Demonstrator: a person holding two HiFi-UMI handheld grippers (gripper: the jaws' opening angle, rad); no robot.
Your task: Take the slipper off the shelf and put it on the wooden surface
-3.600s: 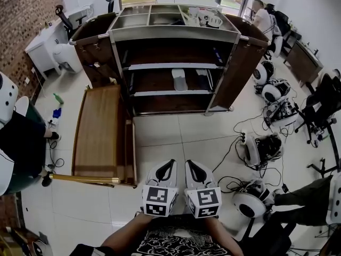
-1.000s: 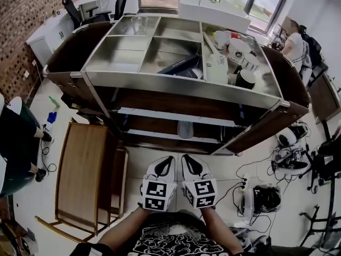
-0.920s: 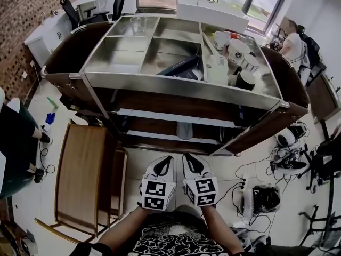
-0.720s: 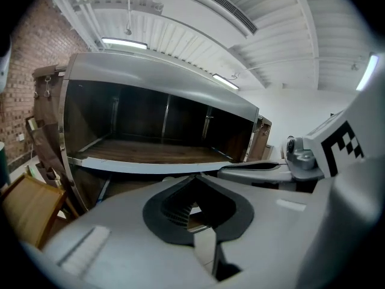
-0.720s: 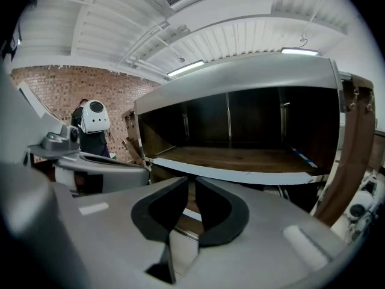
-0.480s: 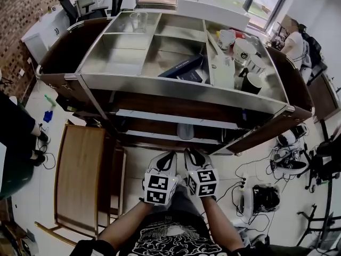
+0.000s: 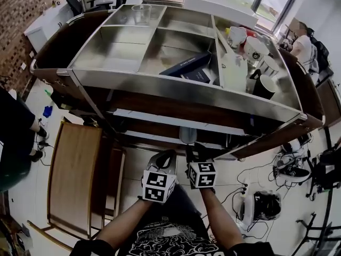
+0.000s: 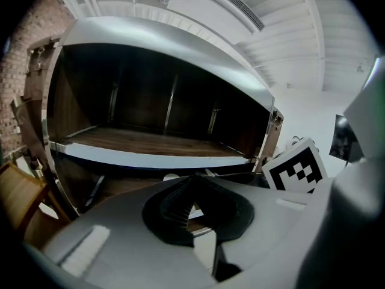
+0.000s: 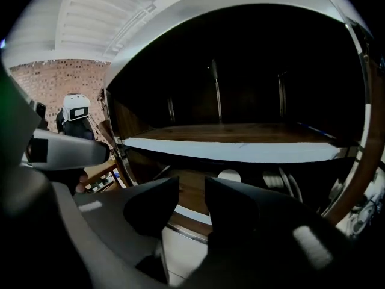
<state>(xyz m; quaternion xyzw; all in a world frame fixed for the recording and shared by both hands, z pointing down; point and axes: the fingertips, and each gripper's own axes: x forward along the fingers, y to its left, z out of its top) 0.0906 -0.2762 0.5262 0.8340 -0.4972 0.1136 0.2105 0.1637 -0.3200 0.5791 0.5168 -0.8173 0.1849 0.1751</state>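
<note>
Slipper [image 7: 187,135] is still lying on the lower shelf [image 7: 154,138], pale against the dark wood, just ahead of your grippers. In the right gripper view the slipper is showing beyond the jaws, not between them. You are now standing closer to the shelf than a second ago, and both grippers are reaching further forward toward its edge. Your right gripper [image 7: 195,151] is opening its jaws, which were together a moment ago, with nothing between them. Your left gripper [image 7: 168,155] is keeping its jaws closed and empty. The wooden surface [image 7: 74,169] is sitting low to your left.
</note>
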